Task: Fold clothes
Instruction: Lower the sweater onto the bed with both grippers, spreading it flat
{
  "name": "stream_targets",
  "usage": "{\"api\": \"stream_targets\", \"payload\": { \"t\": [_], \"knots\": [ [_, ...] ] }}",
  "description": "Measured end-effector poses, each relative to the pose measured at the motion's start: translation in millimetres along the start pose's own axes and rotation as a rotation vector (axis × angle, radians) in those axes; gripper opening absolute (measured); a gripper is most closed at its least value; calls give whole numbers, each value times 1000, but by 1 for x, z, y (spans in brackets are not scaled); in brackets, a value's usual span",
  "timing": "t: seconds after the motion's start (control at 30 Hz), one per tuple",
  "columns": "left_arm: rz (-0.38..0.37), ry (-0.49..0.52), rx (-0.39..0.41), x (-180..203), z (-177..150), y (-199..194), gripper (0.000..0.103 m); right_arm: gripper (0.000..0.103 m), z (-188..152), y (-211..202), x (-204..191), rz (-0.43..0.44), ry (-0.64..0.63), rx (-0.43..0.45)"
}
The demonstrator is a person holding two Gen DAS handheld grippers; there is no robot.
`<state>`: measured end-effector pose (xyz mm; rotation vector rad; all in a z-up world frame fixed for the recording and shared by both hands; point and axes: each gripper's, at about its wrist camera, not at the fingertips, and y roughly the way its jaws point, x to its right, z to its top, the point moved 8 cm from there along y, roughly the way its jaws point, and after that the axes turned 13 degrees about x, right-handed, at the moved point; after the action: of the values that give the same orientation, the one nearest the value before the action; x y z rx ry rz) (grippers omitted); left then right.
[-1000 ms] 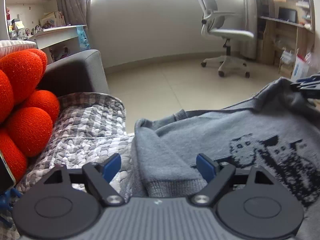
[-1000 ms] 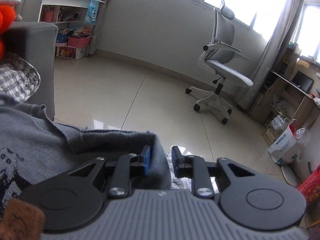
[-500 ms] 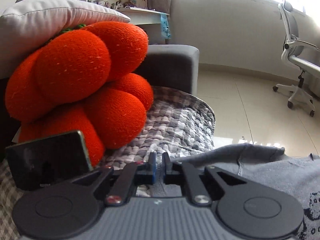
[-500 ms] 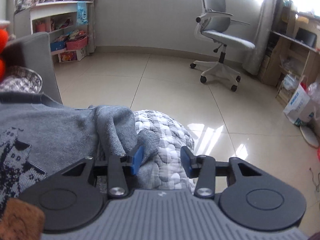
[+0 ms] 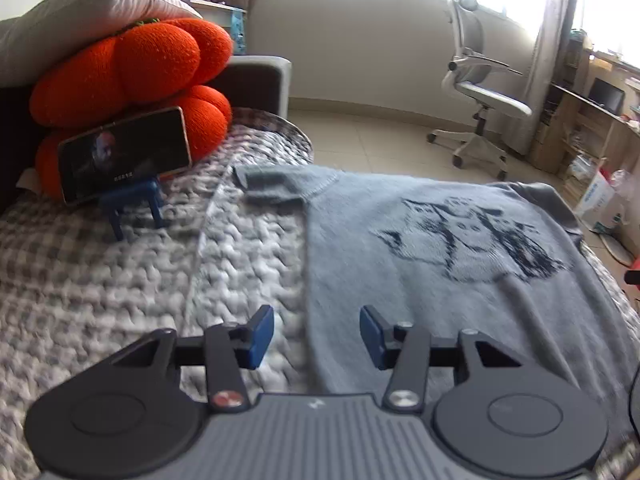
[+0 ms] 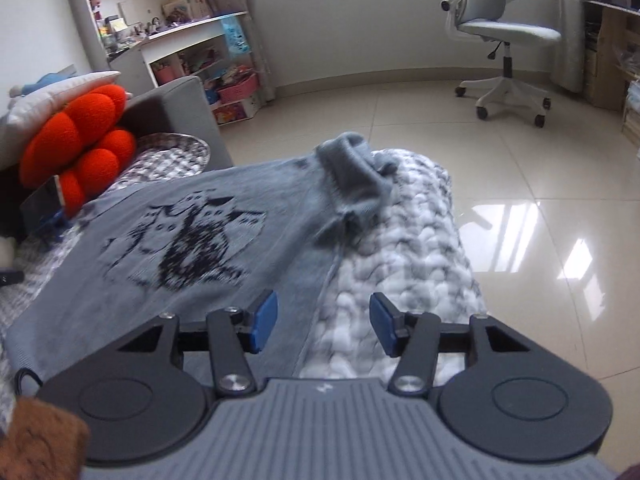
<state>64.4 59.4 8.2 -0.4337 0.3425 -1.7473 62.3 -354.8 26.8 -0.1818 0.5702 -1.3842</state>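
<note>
A grey knit sweater with a dark cat pattern lies spread flat on a grey-white knitted blanket. My left gripper hovers over the sweater's left edge, jaws opening, nothing pressed between the blue pads. In the right wrist view the sweater stretches away to the left, with one sleeve bunched at its far right corner. My right gripper hangs above the sweater's right edge, jaws opening and holding nothing.
An orange pumpkin cushion and a white pillow sit at the couch's far left. A phone leans on a small blue stand. A grey office chair stands on the tiled floor; shelves line the walls.
Both grippers let go of the sweater's corners and pulled back toward the near side. The sweater now lies spread flat. The left jaws closed, then reopened; the right jaws widened.
</note>
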Motion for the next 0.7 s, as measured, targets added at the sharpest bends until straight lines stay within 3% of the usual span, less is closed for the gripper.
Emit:
{"api": "stream_targets", "payload": {
  "t": [0.17, 0.27, 0.37, 0.4, 0.5, 0.57, 0.63, 0.7],
  "knots": [
    [-92, -54, -39, 14, -38, -18, 55, 55, -36, -52, -22, 135, 91, -19],
    [-200, -100, -56, 26, -50, -19, 56, 55, -61, -76, -34, 167, 103, -53],
    [-221, -157, -73, 29, -57, -11, 53, 55, -85, -86, -43, 149, 80, -84],
    [-236, -176, -66, 31, -57, -10, 47, 55, -93, -87, -47, 147, 85, -96],
    [-241, -187, -75, 35, -59, -8, 14, 55, -109, -85, -58, 141, 58, -93],
    [-228, -188, -83, 37, -58, -9, 8, 46, -112, -81, -64, 112, 19, -79],
    [-210, -190, -81, 33, -52, -18, 6, 8, -112, -74, -64, 72, 14, -77],
    [-193, -206, -70, 26, -42, -34, 6, 5, -108, -75, -66, 60, -5, -54]
  ]
}}
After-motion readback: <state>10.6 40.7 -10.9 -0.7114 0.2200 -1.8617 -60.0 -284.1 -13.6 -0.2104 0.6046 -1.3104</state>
